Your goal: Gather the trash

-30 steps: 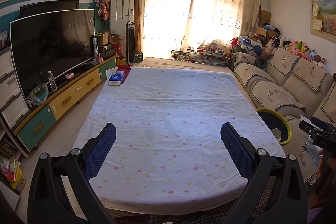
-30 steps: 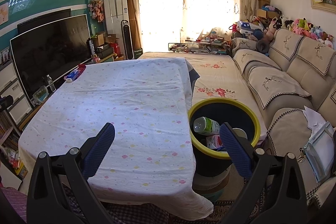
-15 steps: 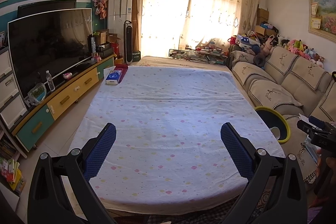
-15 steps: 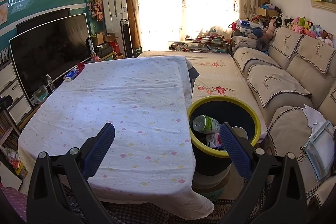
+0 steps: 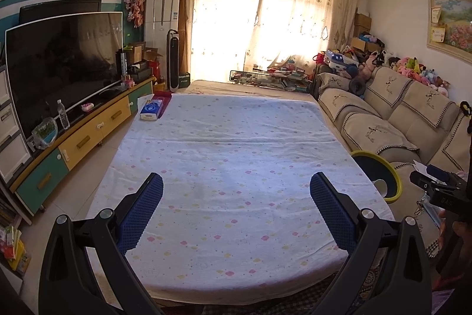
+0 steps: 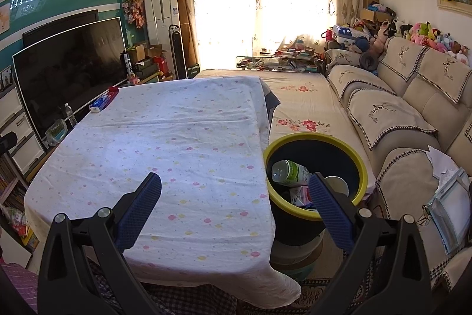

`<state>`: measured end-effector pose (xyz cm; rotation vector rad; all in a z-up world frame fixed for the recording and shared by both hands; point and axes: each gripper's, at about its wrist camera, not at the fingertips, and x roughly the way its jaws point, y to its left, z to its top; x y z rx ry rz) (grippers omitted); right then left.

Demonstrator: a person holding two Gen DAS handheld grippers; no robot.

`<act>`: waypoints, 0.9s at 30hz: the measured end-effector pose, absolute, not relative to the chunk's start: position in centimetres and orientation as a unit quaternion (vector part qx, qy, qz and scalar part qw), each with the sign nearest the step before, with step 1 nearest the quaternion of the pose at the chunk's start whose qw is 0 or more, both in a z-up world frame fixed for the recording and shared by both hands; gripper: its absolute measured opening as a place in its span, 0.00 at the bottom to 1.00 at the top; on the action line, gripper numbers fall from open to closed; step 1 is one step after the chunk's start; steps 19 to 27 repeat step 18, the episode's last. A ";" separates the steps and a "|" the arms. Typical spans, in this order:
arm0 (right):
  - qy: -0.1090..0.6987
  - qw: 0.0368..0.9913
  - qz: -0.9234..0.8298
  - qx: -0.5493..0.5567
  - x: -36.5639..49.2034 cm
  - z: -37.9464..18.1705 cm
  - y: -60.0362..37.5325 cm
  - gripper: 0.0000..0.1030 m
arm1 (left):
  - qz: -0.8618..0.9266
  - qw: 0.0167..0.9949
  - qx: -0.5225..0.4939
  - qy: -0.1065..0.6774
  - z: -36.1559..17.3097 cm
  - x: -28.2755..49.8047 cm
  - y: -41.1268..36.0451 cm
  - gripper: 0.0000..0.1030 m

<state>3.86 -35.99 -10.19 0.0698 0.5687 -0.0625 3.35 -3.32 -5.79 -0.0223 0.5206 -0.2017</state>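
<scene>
A: Left tool wide, nothing between its blue pads; it hangs over the near edge of the table. Right tool also spread wide and empty, above the table's near right corner.

B: Where's the trash?

A: Already in the bin, just ahead and right of the right tool, hard against the table's side. A bottle, a small carton and a white cup lie inside. The cloth ahead of both tools looks bare, apart from a blue tissue box at the far left corner, probably not trash.

B: So, likely near done. Risks?

A: The right tool's right finger overlaps the bin rim in the right wrist view. A drop or sideways swing there could knock the rim; the bin seems to stand on a stack of things, so it may tip. The tablecloth hangs loose at the near corner; a low finger could snag and drag it.

B: Room to move?

A: Open ahead over the table. Tight to the right: the sofa is just beyond the bin. From the left wrist view, the right tool sits close on the right, so the two could clash.
</scene>
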 end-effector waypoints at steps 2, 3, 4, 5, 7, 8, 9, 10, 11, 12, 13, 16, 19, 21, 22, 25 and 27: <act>0.281 0.959 -0.031 0.034 3.9 -10.3 -35.9 0.92 | -0.097 0.962 -0.010 0.257 -5.6 3.6 -3.3 0.95; 0.282 0.958 -0.031 0.034 3.9 -10.3 -35.9 0.92 | -0.098 0.961 -0.012 0.258 -5.6 3.8 -3.2 0.95; 0.283 0.958 -0.031 0.033 4.0 -10.4 -35.9 0.92 | -0.097 0.961 -0.013 0.258 -5.6 3.9 -3.2 0.95; 0.284 0.958 -0.030 0.032 4.1 -10.5 -35.8 0.92 | -0.093 0.962 -0.012 0.258 -5.6 4.0 -3.2 0.95; 0.287 0.957 -0.030 0.030 4.2 -10.7 -35.6 0.92 | -0.090 0.961 -0.010 0.260 -5.7 4.4 -3.1 0.95; 0.289 0.956 -0.030 0.028 4.4 -10.8 -35.6 0.92 | -0.089 0.961 -0.010 0.262 -5.7 4.6 -2.9 0.95; 0.291 0.956 -0.030 0.026 4.5 -10.8 -35.5 0.92 | -0.089 0.960 -0.009 0.264 -5.8 4.8 -2.9 0.95; 0.293 0.955 -0.030 0.024 4.7 -10.9 -35.4 0.92 | -0.088 0.960 -0.008 0.267 -6.0 5.1 -2.8 0.95; 0.295 0.955 -0.029 0.022 5.0 -10.9 -35.4 0.92 | -0.086 0.958 -0.007 0.272 -6.1 5.5 -2.7 0.95; 0.297 0.954 -0.028 0.019 5.4 -10.9 -35.3 0.92 | -0.086 0.957 -0.007 0.278 -6.3 6.2 -2.6 0.95; 0.299 0.954 -0.027 0.016 5.9 -10.9 -35.2 0.92 | -0.086 0.955 -0.007 0.284 -6.4 6.8 -2.6 0.95; 0.307 0.952 -0.019 0.010 8.5 -10.5 -35.0 0.92 | -0.085 0.952 0.004 0.295 -6.8 9.4 -2.8 0.95; 0.315 0.949 -0.007 0.011 11.0 -10.4 -34.6 0.92 | -0.078 0.950 0.009 0.301 -7.1 11.7 -2.8 0.95; 0.315 0.949 -0.007 0.011 11.0 -10.4 -34.6 0.92 | -0.078 0.950 0.009 0.301 -7.1 11.7 -2.8 0.95; 0.315 0.949 -0.007 0.011 11.0 -10.4 -34.6 0.92 | -0.078 0.950 0.009 0.301 -7.1 11.7 -2.8 0.95; 0.315 0.949 -0.007 0.011 11.0 -10.4 -34.6 0.92 | -0.078 0.950 0.009 0.301 -7.1 11.7 -2.8 0.95; 0.315 0.949 -0.007 0.011 11.0 -10.4 -34.6 0.92 | -0.078 0.950 0.009 0.301 -7.1 11.7 -2.8 0.95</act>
